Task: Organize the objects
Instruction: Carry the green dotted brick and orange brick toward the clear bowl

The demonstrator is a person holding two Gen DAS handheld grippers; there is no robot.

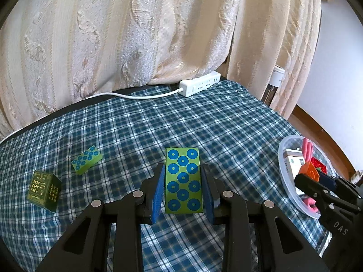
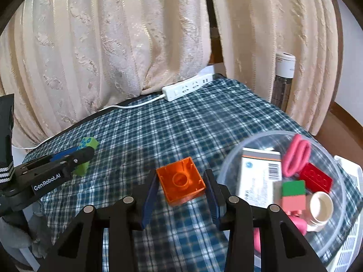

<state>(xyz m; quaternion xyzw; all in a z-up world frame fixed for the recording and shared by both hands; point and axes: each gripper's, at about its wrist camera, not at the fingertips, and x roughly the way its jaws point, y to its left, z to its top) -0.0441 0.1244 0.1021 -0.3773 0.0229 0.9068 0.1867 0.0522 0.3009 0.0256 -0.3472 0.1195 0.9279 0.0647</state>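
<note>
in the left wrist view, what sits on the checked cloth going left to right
dark green printed cube box → small green tile with blue circles lying flat → long green tile with blue circles, gripped in the left gripper jaws → orange plastic brick held in the right gripper → clear round plastic tub

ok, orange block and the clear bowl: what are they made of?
Orange block: looks like glossy moulded plastic; the hollow underside shows thin walls, ribs and a central tube, like a toy brick. Clear bowl: probably thin translucent plastic; the contents show through its slightly cloudy wall, though glass can't be ruled out.
</note>
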